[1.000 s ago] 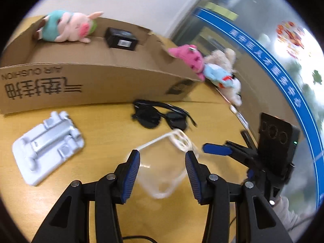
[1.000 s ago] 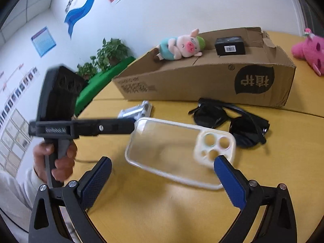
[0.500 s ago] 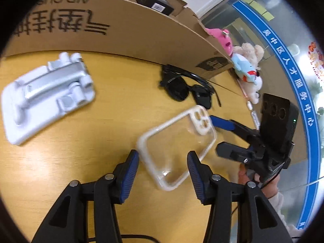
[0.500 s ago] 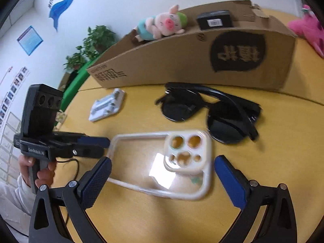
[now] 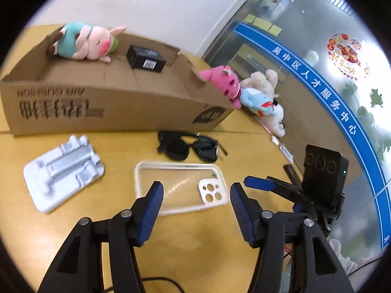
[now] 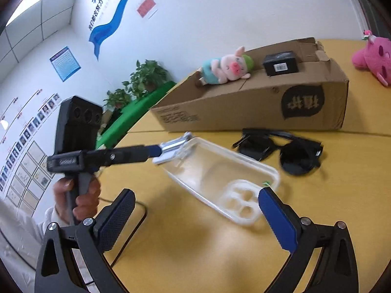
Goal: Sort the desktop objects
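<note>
- Phone case (image 5: 180, 188) flat on the table (image 5: 195, 239), just in front of the sunglasses (image 5: 189, 146), below the left gripper (image 5: 194, 202); jaws opening, nothing clamped.
- Right gripper (image 6: 195, 216) spread wide, empty, phone case lying between and beyond its fingertips.
- Likely just set down; next, probably a fresh pinch on one rim, then a lift toward the cardboard box (image 5: 102, 92).
- Open room in front; tray (image 5: 64, 171) well to the left, box wall behind the sunglasses.
</note>
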The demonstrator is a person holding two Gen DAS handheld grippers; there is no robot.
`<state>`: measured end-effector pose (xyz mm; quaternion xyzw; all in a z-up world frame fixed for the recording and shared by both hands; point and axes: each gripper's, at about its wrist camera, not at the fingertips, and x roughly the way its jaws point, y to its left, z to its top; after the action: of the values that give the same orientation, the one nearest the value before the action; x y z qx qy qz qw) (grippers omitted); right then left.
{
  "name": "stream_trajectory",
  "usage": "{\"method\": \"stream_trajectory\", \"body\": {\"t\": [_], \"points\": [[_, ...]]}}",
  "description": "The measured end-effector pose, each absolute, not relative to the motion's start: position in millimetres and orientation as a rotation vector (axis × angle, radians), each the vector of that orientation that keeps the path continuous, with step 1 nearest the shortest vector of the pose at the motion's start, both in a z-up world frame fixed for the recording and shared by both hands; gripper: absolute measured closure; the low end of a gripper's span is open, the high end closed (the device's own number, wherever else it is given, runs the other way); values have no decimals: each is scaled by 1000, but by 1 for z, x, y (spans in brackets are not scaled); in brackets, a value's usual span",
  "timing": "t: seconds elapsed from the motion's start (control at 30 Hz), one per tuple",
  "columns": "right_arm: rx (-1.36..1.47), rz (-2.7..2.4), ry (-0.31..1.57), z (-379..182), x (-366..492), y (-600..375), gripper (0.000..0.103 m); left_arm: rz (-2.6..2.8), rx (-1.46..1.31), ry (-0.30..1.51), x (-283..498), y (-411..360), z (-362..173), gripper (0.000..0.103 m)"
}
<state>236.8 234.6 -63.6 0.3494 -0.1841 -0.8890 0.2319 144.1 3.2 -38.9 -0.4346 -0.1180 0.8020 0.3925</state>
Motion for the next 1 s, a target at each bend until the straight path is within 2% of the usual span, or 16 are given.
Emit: {"method": "stream_trajectory", "body": {"t": [0.2,0.33,0.37,0.4,0.43,0.47,0.5,0.57,0.63,0.83,1.0], "points": [[1143,-2582,-483,-86,230,238,1,2109,-1292,-244,117,14,-72,48],[1237,-2702,-416,-91,220,243,20,2133,-1347,-185,105,18,-85,51],[1249,-2720,-397,-92,217,242,25,2131,-1347,-162,105,20,-85,56],[1265,-2737,-373,-94,213,242,29,2126,-1349,-142,105,23,-86,70],[1286,-2745,-347,-96,210,241,39,2124,-1359,-124,105,24,-87,78],[1317,-2744,-323,-99,207,237,52,2138,-1364,-109,105,25,-87,90],[1340,-2740,-317,-102,206,235,60,2128,-1375,-108,106,25,-89,96],[1347,-2769,-264,-105,205,233,74,2131,-1368,-108,107,24,-89,96],[1359,-2804,-208,-107,203,230,79,2141,-1363,-89,108,25,-88,97],[1345,-2847,-225,-97,207,234,88,2163,-1262,-116,116,20,-60,97],[1165,-2944,-194,-37,209,237,89,2223,-1046,-172,113,8,11,97]]}}
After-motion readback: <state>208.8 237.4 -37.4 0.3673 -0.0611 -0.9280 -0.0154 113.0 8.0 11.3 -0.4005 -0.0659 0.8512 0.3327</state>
